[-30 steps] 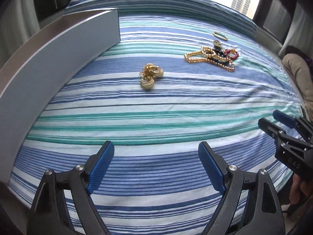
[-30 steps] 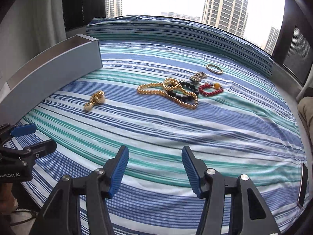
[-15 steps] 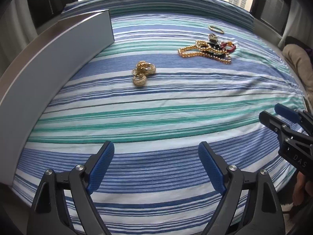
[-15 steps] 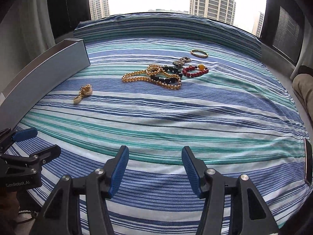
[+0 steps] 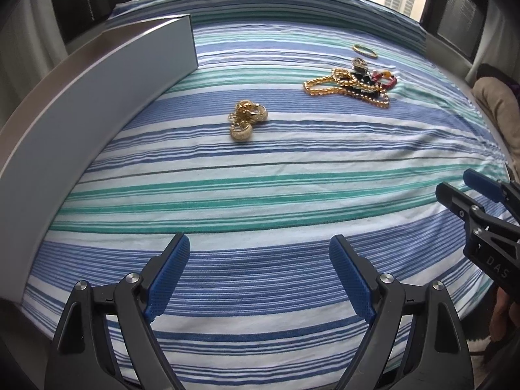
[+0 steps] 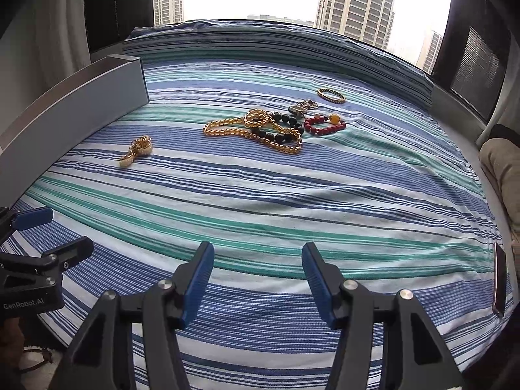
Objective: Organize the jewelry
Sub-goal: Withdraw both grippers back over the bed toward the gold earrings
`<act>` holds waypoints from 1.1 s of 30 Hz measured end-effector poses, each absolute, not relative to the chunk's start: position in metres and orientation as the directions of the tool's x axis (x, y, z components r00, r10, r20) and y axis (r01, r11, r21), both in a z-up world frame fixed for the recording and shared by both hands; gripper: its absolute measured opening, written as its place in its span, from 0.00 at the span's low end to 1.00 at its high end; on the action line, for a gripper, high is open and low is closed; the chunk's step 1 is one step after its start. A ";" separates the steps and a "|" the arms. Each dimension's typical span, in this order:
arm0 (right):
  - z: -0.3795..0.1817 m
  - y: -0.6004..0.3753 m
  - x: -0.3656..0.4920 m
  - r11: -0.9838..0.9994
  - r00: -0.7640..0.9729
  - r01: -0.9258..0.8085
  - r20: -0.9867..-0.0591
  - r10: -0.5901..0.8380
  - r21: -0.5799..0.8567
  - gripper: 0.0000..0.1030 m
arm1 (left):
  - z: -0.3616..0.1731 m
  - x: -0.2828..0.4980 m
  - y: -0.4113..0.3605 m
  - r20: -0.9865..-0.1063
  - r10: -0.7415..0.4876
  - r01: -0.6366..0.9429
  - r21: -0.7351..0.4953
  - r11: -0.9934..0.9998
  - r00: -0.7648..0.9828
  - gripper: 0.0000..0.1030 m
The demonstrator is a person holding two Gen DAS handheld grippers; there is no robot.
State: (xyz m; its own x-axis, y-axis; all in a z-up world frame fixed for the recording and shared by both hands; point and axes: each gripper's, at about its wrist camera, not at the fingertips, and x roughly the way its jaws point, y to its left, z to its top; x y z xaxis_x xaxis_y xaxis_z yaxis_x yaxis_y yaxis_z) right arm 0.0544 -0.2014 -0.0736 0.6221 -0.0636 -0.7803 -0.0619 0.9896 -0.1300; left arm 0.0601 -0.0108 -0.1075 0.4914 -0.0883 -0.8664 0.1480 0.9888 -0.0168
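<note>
Striped cloth (image 6: pixel 325 195): bands of blue, white and teal. Box wall (image 5: pixel 97 104): plain pale grey. Earring cluster (image 5: pixel 245 120): gold, glittery. Long bead strand (image 6: pixel 227 128): amber-gold; bead bracelet (image 6: pixel 282 130): black; another bracelet (image 6: pixel 325 125): red with one orange bead. Bangle (image 6: pixel 331 95): gold and dark, patterned. Both tongs: black, blue ribbed pads (image 5: pixel 169 273)

Open striped cloth ahead, gray box walling the left

Bare striped cloth (image 5: pixel 260 201) reaches the gold earrings (image 5: pixel 246 119) and bead pile (image 6: pixel 269 128); the gray box (image 5: pixel 97 97) blocks the left.
</note>
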 end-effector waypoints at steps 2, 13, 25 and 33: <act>-0.072 -0.202 0.053 0.987 0.625 -0.057 -0.776 -0.080 -0.147 0.56 | -0.107 0.060 -0.011 -0.866 -0.086 0.147 -0.014 0.989 0.492 0.86; -0.055 -0.219 0.057 0.952 0.640 0.060 -0.720 -0.267 -0.299 0.56 | -0.105 0.058 -0.009 -0.866 -0.077 0.142 -0.007 0.990 0.495 0.86; -0.052 -0.230 0.062 0.928 0.621 0.108 -0.705 -0.342 -0.355 0.56 | -0.106 0.060 -0.002 -0.868 -0.081 0.121 -0.024 0.992 0.491 0.86; -0.055 -0.229 0.064 0.917 0.609 0.116 -0.703 -0.369 -0.381 0.56 | -0.110 0.061 0.001 -0.874 -0.081 0.114 -0.030 0.993 0.479 0.86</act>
